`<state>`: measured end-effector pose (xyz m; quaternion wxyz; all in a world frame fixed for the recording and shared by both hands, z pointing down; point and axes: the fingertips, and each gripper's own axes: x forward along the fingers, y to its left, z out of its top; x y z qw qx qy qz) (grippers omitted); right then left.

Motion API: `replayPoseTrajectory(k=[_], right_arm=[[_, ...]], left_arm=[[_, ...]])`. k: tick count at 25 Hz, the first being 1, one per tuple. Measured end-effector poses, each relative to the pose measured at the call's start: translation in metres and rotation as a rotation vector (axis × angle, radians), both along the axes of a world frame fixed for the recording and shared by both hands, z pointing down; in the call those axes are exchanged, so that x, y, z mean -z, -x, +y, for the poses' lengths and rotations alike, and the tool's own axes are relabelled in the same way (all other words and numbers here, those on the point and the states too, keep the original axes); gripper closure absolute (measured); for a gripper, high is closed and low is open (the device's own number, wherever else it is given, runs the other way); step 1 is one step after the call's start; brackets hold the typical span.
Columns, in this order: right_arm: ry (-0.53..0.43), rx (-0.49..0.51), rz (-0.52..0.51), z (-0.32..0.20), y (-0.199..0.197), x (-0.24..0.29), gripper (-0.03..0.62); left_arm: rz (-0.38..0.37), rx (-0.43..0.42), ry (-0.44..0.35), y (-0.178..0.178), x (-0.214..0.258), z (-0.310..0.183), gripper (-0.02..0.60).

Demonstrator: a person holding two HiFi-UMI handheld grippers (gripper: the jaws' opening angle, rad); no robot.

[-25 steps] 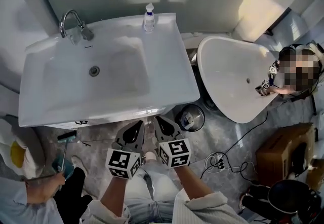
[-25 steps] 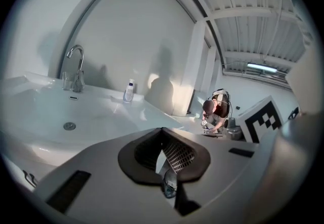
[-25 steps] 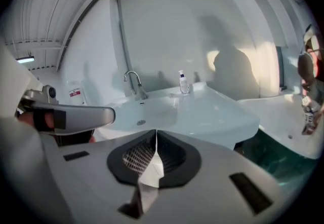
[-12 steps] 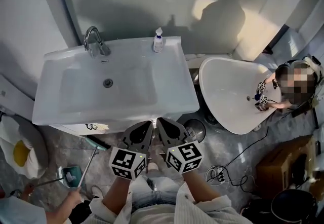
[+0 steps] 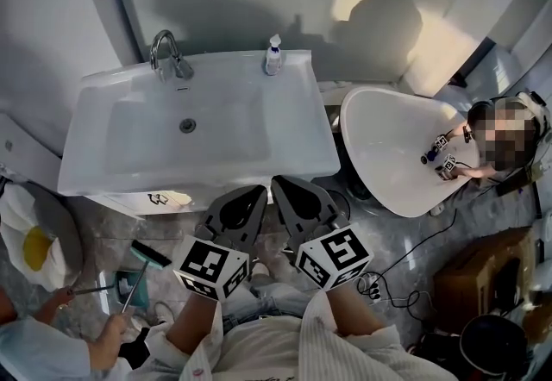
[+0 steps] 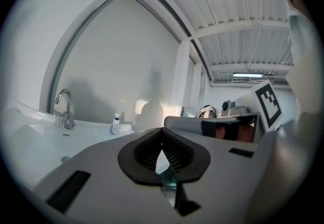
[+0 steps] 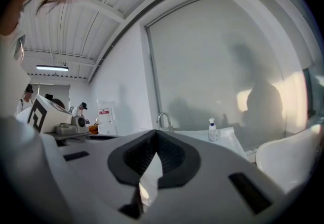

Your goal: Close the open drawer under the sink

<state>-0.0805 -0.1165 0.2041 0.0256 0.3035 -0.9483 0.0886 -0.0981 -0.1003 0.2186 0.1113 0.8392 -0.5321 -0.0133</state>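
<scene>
Since the earlier frame, both grippers have risen toward the camera, and we see their marker cubes larger. The left gripper (image 5: pixel 257 191) and right gripper (image 5: pixel 278 183) hover side by side before the sink's (image 5: pixel 103 165) front rim, each with jaws pressed together on nothing. The drawer (image 5: pixel 129 202) shows as a white strip under that rim, left of both grippers.

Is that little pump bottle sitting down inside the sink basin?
No, the pump bottle stands on the back rim of the sink, right of the tap.
</scene>
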Motion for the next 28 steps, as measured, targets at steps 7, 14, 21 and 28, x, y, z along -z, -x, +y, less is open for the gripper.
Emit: replayPoseTrajectory(k=[7, 14, 21, 28], right_arm=[[0.004, 0.000, -0.005, 0.002, -0.013, 0.012, 0.583], [-0.006, -0.027, 0.018, -0.003, -0.024, 0.010, 0.583], [-0.009, -0.026, 0.060, -0.002, -0.019, 0.003, 0.585], [0.007, -0.020, 0.071, -0.003, -0.016, -0.001, 0.585]], left_arm=[[-0.031, -0.039, -0.035, -0.015, 0.024, 0.000, 0.566], [-0.051, -0.039, -0.047, -0.017, 0.026, -0.003, 0.566], [-0.053, -0.035, -0.036, -0.013, 0.020, -0.005, 0.566], [-0.053, -0.030, -0.027, -0.009, 0.019, -0.007, 0.566]])
